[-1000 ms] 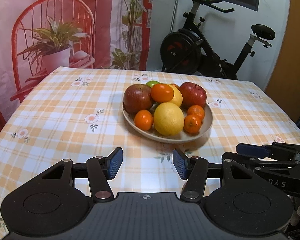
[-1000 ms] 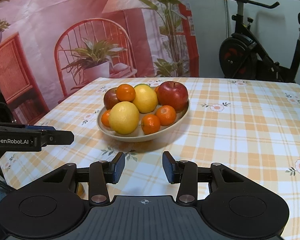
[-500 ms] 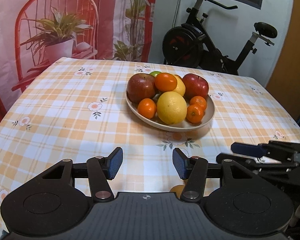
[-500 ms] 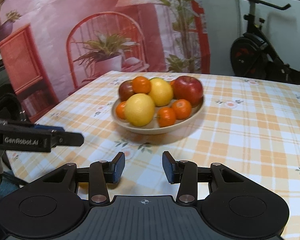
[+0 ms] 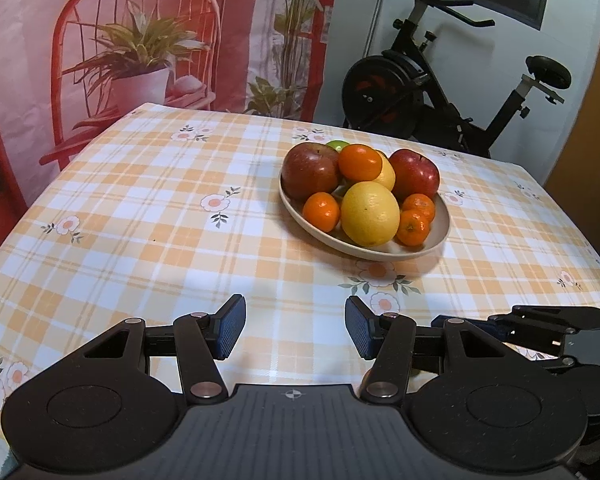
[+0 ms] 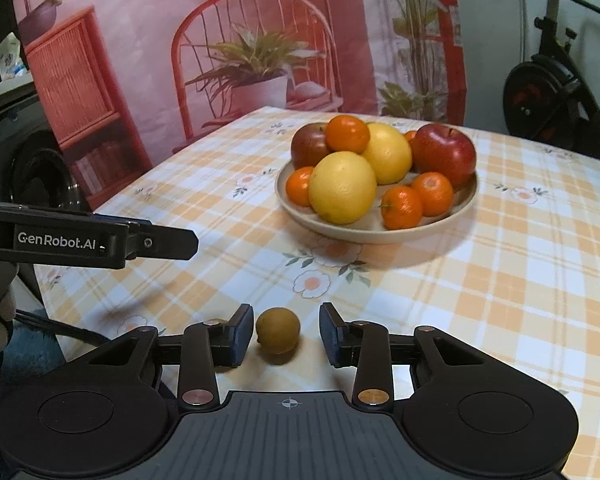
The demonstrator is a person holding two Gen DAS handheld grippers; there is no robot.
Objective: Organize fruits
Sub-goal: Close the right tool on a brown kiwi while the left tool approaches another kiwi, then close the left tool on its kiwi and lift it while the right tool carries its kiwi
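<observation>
A beige plate (image 5: 440,236) (image 6: 466,204) on the checked tablecloth holds red apples (image 5: 310,170), yellow citrus (image 5: 370,214) (image 6: 342,186) and several small oranges (image 5: 321,211). A small brownish-green fruit (image 6: 278,335) lies on the cloth near the table's front edge, between the fingers of my right gripper (image 6: 286,334), which is open and not touching it. My left gripper (image 5: 295,326) is open and empty above the cloth, in front of the plate. The right gripper shows at the lower right of the left wrist view (image 5: 540,328), and the left gripper at the left of the right wrist view (image 6: 100,240).
The table (image 5: 140,220) ends close under both grippers. An exercise bike (image 5: 440,80) stands behind the table on the right. A printed backdrop with a red chair (image 6: 240,60) hangs behind it.
Both grippers have pulled back from the plate toward the table's front edge. The small brownish-green fruit has come into view between the right gripper's fingers.
</observation>
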